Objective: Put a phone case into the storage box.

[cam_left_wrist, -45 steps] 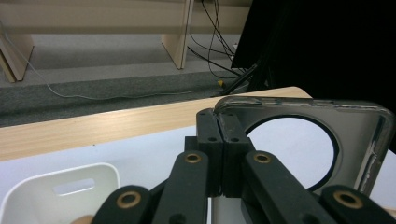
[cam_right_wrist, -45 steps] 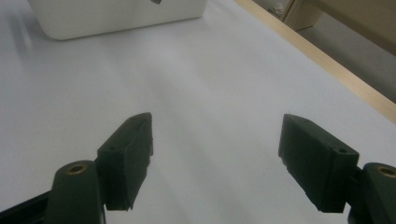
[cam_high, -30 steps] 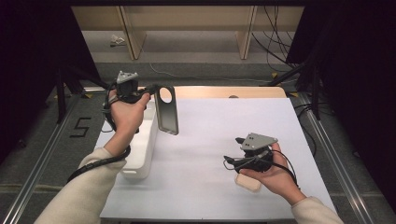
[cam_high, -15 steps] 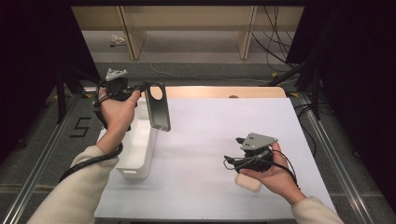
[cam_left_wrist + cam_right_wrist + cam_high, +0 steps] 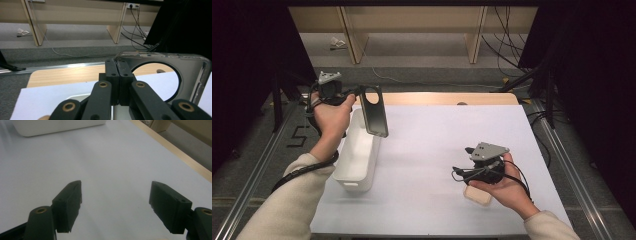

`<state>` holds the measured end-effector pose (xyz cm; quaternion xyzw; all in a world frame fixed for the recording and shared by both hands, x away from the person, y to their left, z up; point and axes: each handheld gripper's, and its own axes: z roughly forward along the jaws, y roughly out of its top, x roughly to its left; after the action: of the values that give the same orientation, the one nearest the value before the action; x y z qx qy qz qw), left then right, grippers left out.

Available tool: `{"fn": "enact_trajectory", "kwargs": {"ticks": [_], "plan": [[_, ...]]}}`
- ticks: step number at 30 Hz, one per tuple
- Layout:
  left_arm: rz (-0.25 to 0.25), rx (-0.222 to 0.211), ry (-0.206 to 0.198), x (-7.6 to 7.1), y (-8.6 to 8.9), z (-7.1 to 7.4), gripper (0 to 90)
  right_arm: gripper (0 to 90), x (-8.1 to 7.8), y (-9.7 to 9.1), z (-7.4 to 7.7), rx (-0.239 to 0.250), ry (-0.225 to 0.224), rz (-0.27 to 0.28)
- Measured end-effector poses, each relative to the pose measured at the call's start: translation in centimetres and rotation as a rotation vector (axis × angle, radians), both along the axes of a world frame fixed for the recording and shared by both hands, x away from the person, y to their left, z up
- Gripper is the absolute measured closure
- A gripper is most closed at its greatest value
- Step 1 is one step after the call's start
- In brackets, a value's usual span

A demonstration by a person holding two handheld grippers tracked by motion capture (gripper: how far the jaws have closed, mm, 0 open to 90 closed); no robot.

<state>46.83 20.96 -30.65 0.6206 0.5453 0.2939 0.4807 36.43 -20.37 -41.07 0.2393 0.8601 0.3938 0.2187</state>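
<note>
High view: left gripper [image 5: 354,96] is up over the white bin [image 5: 357,155] at the worktop's [image 5: 427,150] left side, clamped on the edge of a dark phone case [image 5: 374,111] that hangs over the bin. Right gripper [image 5: 472,170] sits near the front right.

Left gripper view: the case [image 5: 195,75] is pinched tight at its corner.

Right gripper view: right gripper [image 5: 115,205] is wide open, nothing in it.

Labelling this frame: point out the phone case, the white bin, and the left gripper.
phone case [image 5: 375,119], high view, on its dark back panel.
white bin [image 5: 343,176], high view, on its near left rim.
left gripper [image 5: 117,68], left gripper view, between its shut fingers.
</note>
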Motion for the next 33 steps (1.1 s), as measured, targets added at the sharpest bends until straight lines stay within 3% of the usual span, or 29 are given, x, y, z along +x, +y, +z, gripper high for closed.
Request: {"fn": "enact_trajectory", "kwargs": {"ticks": [19, 33], "plan": [[0.047, 0.024, -0.005, 0.9, 1.3, -0.2, 88.9, 27.7, 0.0, -0.1, 0.0, -0.001, 0.002, -0.005], [0.082, 0.018, -0.012, 1.7, 2.2, -0.3, 88.8, 27.8, 0.0, -0.1, 0.0, 0.001, 0.004, -0.004]]}}
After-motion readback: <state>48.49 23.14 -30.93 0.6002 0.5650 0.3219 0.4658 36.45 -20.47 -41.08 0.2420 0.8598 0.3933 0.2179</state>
